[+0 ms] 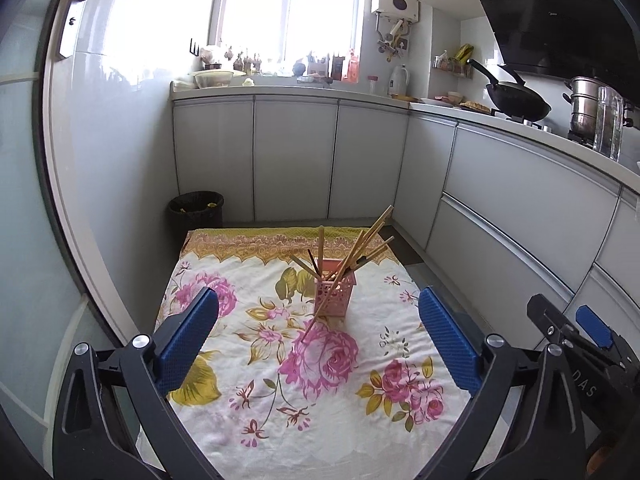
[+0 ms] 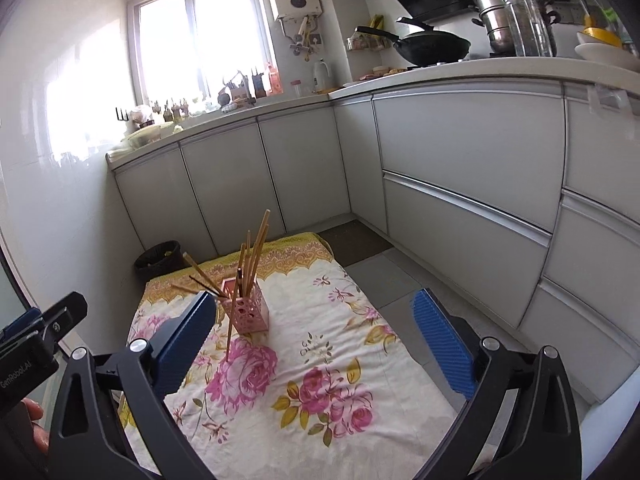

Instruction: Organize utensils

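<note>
Bamboo-coloured chopstick leaning outside pink lattice plastic holder, probably nearer left claw; right claw also released, empty.

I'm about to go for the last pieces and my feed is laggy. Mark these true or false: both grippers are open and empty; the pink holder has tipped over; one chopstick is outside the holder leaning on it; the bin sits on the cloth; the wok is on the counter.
1. Both grippers are open and empty. True: the left gripper and the right gripper hold nothing.
2. The pink holder has tipped over. False: it stands upright on the floral cloth.
3. One chopstick is outside the holder, leaning on it. True: its tip rests on the cloth.
4. The bin sits on the cloth. False: it is on the floor beyond the cloth.
5. The wok is up on the counter. True.
</note>
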